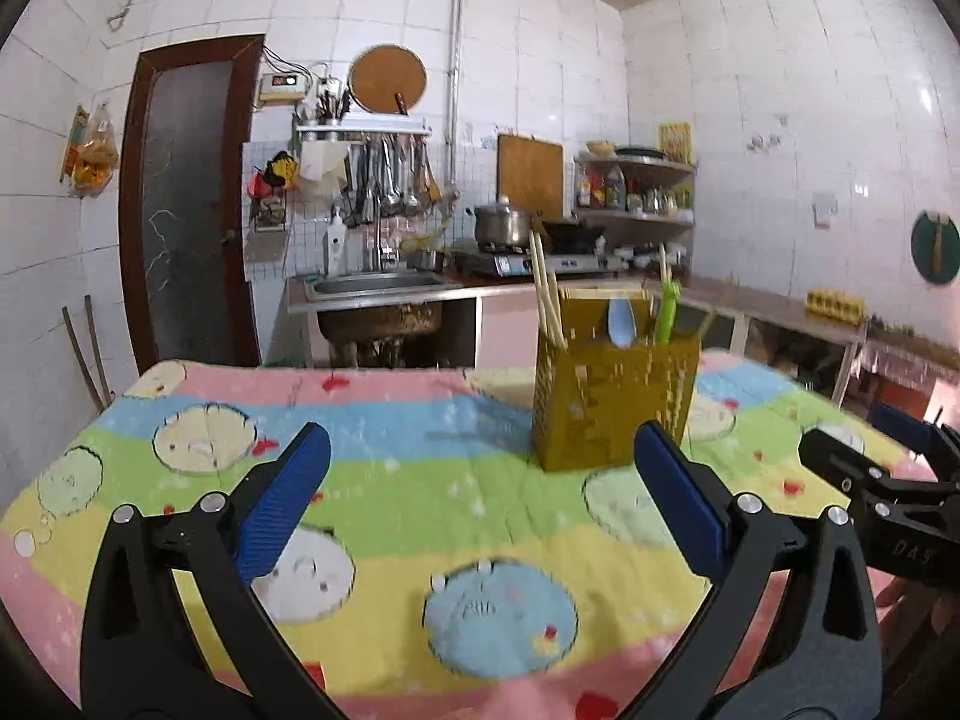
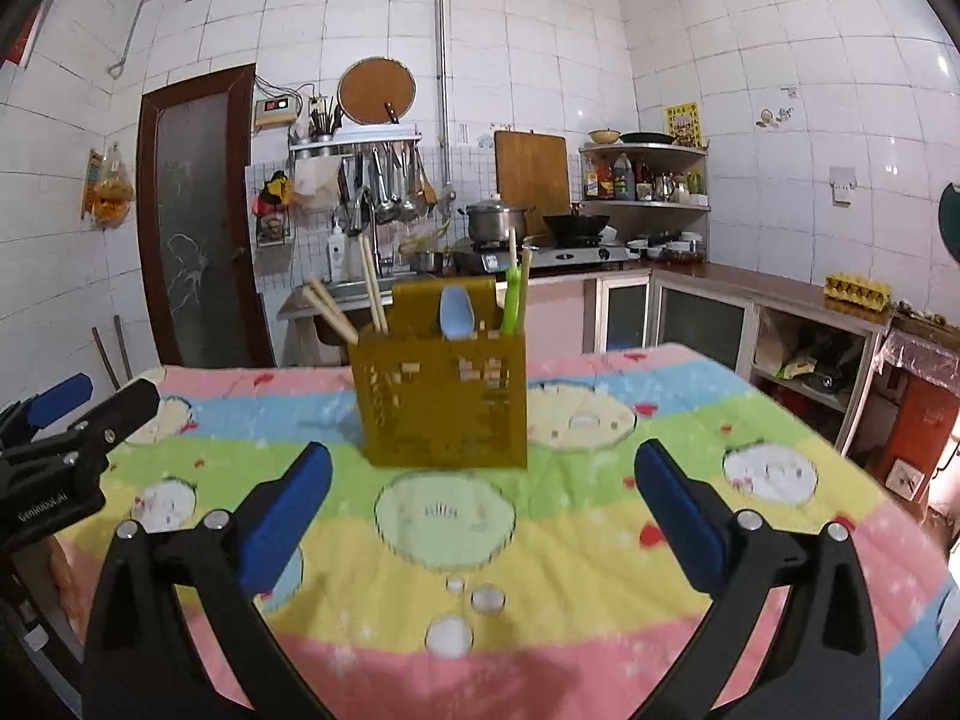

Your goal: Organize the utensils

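Observation:
A mustard-yellow perforated utensil holder [image 1: 612, 402] [image 2: 441, 402] stands upright on the striped cartoon tablecloth [image 1: 390, 516] [image 2: 540, 546]. Wooden chopsticks [image 1: 546, 300] [image 2: 372, 288], a light blue spoon [image 1: 622, 321] [image 2: 456, 312] and a green utensil [image 1: 666, 315] [image 2: 513, 300] stick out of it. My left gripper [image 1: 480, 438] is open and empty, short of the holder and to its left. My right gripper [image 2: 483, 456] is also open and empty, in front of the holder. Each gripper shows at the edge of the other's view: the right gripper [image 1: 852, 429], the left gripper [image 2: 111, 393].
Behind the table are a sink [image 1: 372, 285], a stove with a pot [image 2: 498, 219] and a wok, hanging ladles, a corner shelf of bottles [image 2: 645, 177] and a dark door [image 1: 186, 204]. A counter with an egg tray [image 2: 855, 288] runs along the right wall.

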